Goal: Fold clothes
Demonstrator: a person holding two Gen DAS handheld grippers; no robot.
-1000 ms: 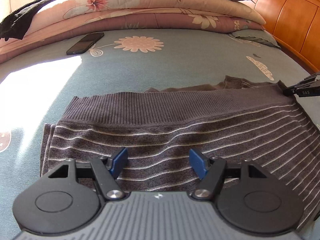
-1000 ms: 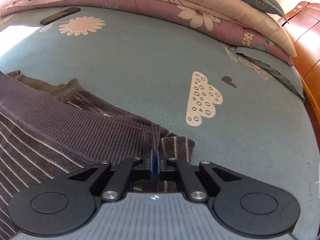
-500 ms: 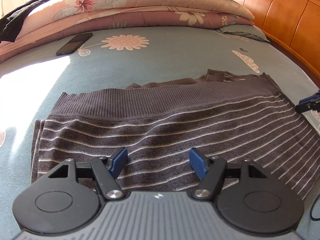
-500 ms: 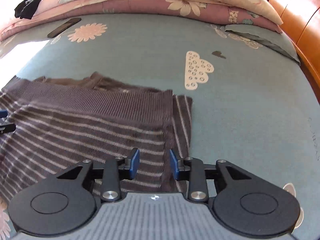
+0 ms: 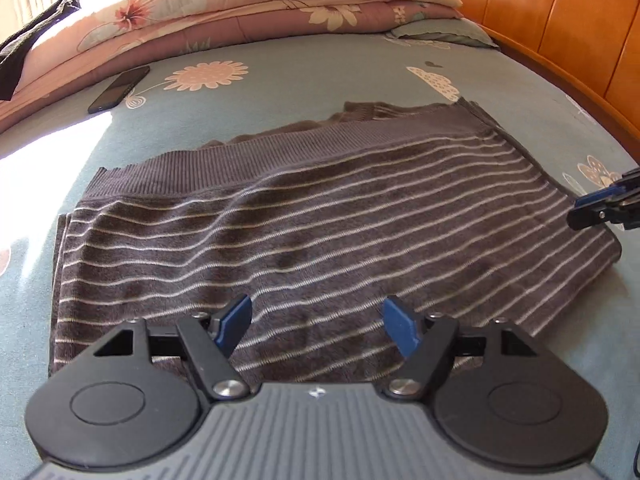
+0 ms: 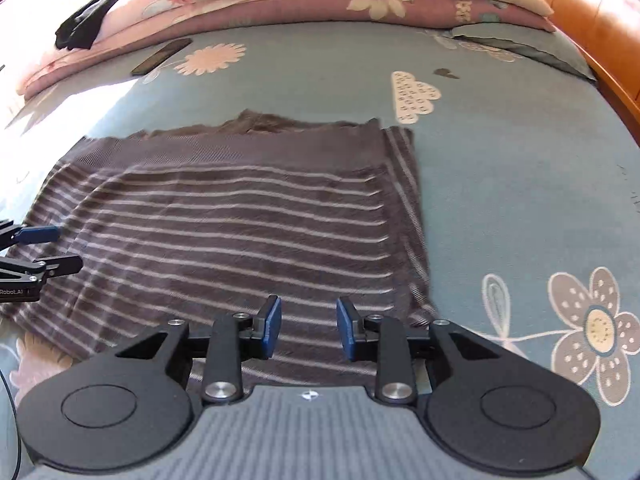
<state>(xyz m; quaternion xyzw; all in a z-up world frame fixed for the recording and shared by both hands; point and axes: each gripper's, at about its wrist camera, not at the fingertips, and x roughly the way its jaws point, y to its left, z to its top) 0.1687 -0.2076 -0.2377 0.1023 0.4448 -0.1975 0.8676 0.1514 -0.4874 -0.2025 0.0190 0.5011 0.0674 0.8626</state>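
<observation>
One garment: we see a dark grey sweater with thin pale stripes, folded flat on the bed.
Fingers: left gripper wide apart; right gripper parted, holding nothing.

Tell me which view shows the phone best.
Left wrist view: the phone lies sharp and fully visible on the bedsheet near the quilts. The right wrist view shows it too, but farther off and blurred.

Sweater: dark grey-brown, thin pale stripes, plain ribbed hem. Bedsheet: grey-blue, printed with pink flowers and cream clouds. Quilts: pink, floral. Headboard: orange-brown. Phone: black.
</observation>
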